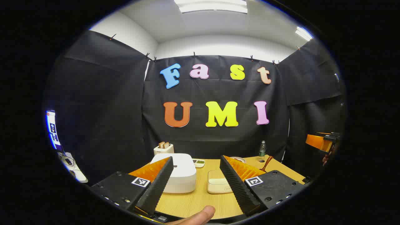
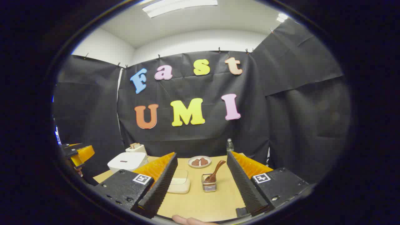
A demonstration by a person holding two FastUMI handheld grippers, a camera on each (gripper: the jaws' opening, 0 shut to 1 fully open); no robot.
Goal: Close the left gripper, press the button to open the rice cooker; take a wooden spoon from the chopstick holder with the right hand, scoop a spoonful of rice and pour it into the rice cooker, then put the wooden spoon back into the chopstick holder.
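Both of my grippers hang above the near edge of the wooden table [image 2: 200,203], fingers spread wide and grasping nothing: the left gripper [image 1: 197,190] faces the white rice cooker [image 1: 179,172], lid down, at the table's left; the right gripper [image 2: 200,193] faces the chopstick holder [image 2: 209,185], where the wooden spoon [image 2: 215,173] leans. Between cooker and holder sits a cream rice container [image 2: 179,184].

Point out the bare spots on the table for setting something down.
Bare table lies nearest the grippers, in front of the chopstick holder and the cream container. The back is crowded: rice cooker, toaster, plate, bottle.
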